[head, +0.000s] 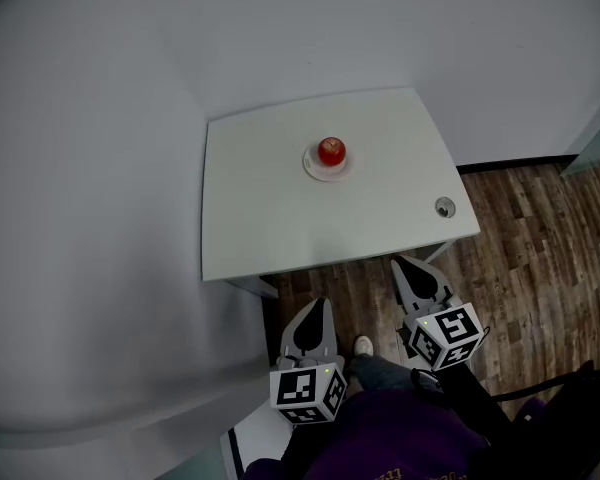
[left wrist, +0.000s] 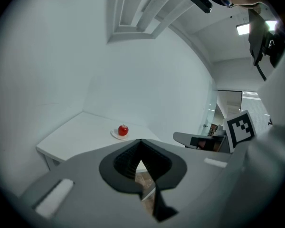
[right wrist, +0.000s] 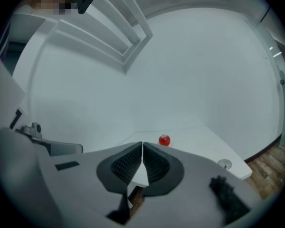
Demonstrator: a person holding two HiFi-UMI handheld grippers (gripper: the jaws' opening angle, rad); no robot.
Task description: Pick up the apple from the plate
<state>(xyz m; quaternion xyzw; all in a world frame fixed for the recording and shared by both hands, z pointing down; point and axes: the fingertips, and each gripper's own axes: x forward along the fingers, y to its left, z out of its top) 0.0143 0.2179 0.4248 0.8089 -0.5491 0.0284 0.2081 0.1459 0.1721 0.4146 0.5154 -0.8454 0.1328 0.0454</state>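
I have both grippers held low on the near side of the white table (head: 270, 218), over the wood floor (head: 540, 238) and well short of the target. The left gripper (head: 321, 304) has its fingers pressed together tip to tip, with nothing between them; its own view looks past the joined tips at the tabletop. The right gripper (head: 399, 262) is likewise closed up and empty, and its tips reach just to the table's near edge. Each one's marker cube sits close to my operator's body, with a shoe (head: 363, 346) showing on the floor between them. The apple (head: 331, 151), red with a short stem, rests on a small white plate (head: 316, 171) toward the back middle of the table, well apart from both grippers and untouched. From the left gripper view it lies a little left of the line of the fingers; from the right gripper view, a little right of it. Near the table's front right corner lies a small round object (head: 445, 206), perhaps a metal cap or fitting; it is too small for me to tell.
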